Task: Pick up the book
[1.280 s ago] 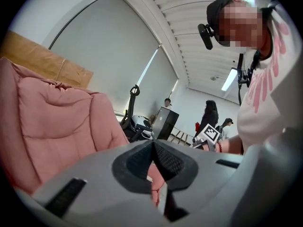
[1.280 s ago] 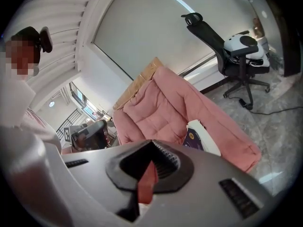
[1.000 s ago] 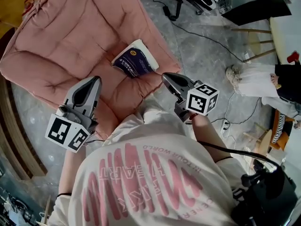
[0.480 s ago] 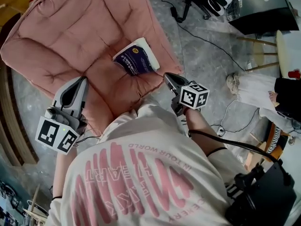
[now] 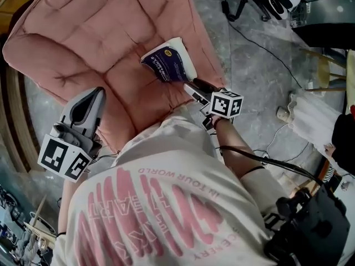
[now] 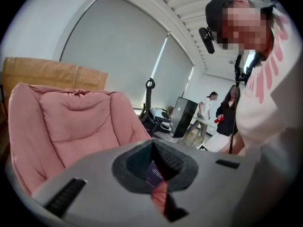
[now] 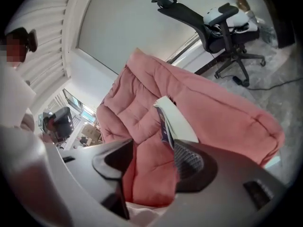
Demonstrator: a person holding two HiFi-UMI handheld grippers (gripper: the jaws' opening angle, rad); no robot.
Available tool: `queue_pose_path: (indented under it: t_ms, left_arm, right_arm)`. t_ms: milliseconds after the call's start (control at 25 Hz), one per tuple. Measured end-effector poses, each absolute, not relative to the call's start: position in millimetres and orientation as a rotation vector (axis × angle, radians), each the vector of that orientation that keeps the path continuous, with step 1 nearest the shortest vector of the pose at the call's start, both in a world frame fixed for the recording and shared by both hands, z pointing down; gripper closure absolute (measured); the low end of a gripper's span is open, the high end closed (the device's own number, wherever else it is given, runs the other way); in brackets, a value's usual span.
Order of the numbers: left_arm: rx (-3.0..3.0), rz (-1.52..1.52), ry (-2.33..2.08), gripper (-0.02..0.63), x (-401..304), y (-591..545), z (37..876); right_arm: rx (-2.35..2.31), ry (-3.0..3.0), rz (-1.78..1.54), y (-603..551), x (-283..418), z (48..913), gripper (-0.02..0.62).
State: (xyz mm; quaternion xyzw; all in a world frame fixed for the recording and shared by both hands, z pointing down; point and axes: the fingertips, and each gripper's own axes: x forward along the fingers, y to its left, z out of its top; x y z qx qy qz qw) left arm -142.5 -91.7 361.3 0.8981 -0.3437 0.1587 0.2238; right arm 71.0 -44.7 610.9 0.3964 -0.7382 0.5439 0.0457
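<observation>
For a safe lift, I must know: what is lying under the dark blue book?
The book rests on the pink padded chair, near its front edge. Only cushion shows around it; the spot directly beneath the book is covered.

The book lies on the armchair — right hand-held gripper just beside it, left hand-held gripper apart.

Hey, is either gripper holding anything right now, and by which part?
Nothing is held. The left gripper is shut, empty. The right gripper has just been opening its jaws over the pink cushion, with the book just ahead, ungripped.
</observation>
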Motion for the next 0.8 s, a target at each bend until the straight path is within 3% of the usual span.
queue_pose_path:
  t_ms: [200,800]
  left_arm:
    - [2.519,0.523,-0.901,0.6,-123.1,-93.7,365.3]
    - [2.43,0.536,-0.914,0.6,-108.1,-102.3,384.3]
  right_arm:
    - [1.262,-2.118,1.472,-41.2,84.8,633.0,0.264]
    - [1.304,-1.816,1.323,-51.4,91.0,672.2,0.253]
